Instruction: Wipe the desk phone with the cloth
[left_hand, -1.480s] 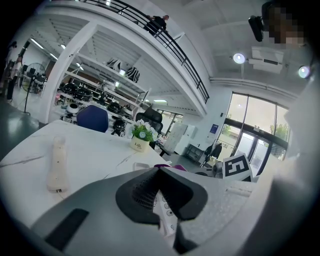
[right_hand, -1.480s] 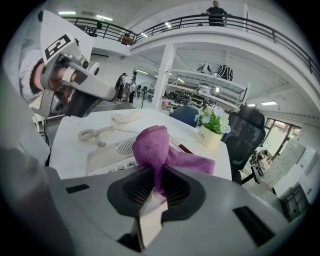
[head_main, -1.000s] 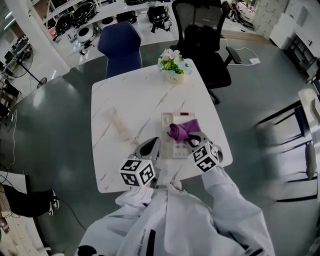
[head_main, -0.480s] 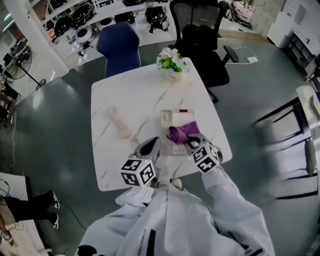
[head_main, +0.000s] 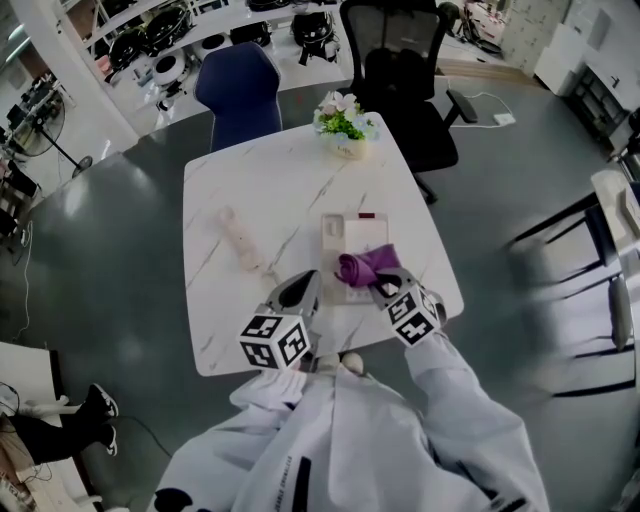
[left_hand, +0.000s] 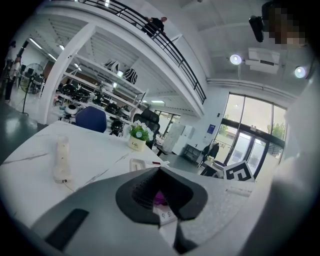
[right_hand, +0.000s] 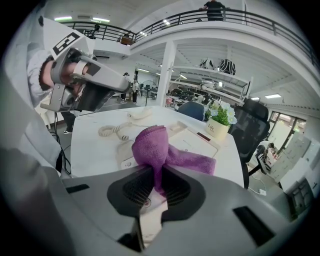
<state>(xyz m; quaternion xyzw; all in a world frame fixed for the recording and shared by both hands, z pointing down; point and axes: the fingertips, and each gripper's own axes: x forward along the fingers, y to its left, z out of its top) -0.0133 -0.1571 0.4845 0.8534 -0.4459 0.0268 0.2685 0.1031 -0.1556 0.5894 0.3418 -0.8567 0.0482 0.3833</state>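
The white desk phone (head_main: 343, 240) lies on the marble table (head_main: 230, 340), and its handset (head_main: 236, 243) rests off the base to the left, joined by a coiled cord (right_hand: 111, 131). My right gripper (head_main: 384, 284) is shut on a purple cloth (head_main: 364, 265), which bunches up and drapes over the near right part of the phone (right_hand: 195, 143). From the right gripper view the cloth (right_hand: 152, 147) rises straight out of the pinched jaws (right_hand: 159, 182). My left gripper (head_main: 302, 288) hovers just left of the phone's near end, shut and holding nothing. Through its narrow slit (left_hand: 161, 192) a sliver of purple and phone buttons shows.
A small pot of flowers (head_main: 343, 124) stands at the table's far edge. Behind the table are a blue chair (head_main: 238, 92) and a black office chair (head_main: 402, 80). The handset (left_hand: 61, 159) lies on the table's left half. The table's near edge is close under both grippers.
The right gripper has slid the cloth slightly toward me across the phone. The left gripper has hardly moved.
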